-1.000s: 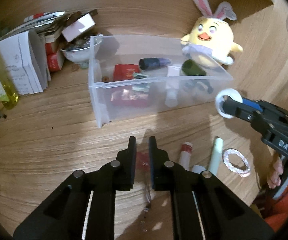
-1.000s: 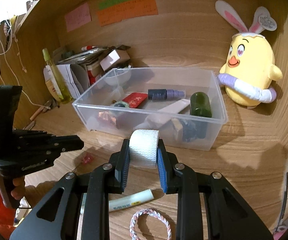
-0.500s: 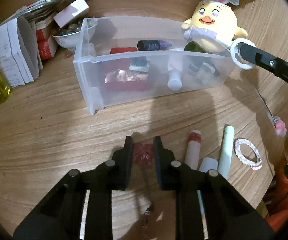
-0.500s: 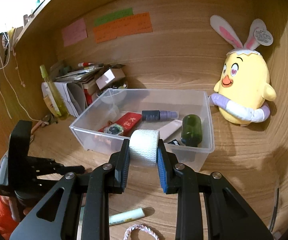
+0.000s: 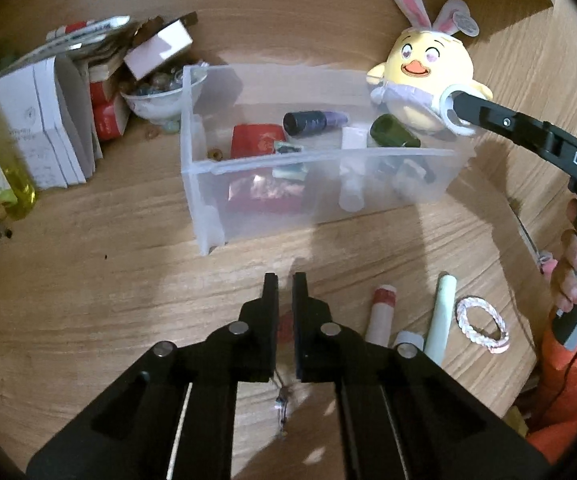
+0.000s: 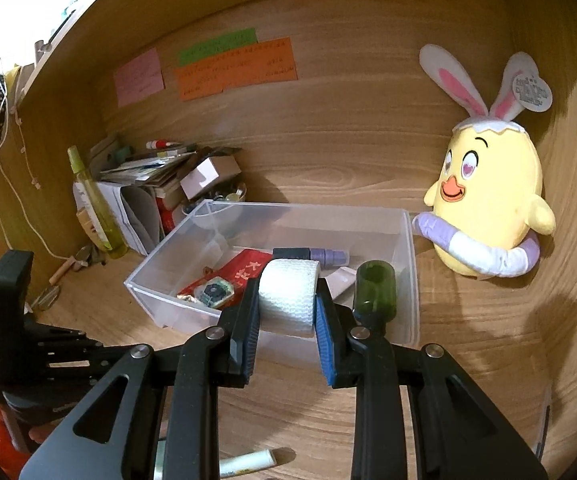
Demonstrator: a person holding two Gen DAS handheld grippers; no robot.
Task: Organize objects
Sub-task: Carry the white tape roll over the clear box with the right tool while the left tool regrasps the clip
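Right wrist view: the white tape roll [image 6: 288, 298] sits pinched across its flat faces by the right hand-held gripper [image 6: 286, 322], raised over the near wall of the clear bin [image 6: 408, 280]. It looks light, slightly soft and textured, so it should grip well. The left hand-held gripper [image 5: 284, 308], nearly pressed together, hovers low over the worktop [image 5: 88, 280] above a small red item [image 5: 286, 326].

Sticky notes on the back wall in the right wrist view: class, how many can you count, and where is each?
3. The pink note is furthest left, the green note is up top in the middle, and the orange note sits just below it, reaching right. None looks hidden.
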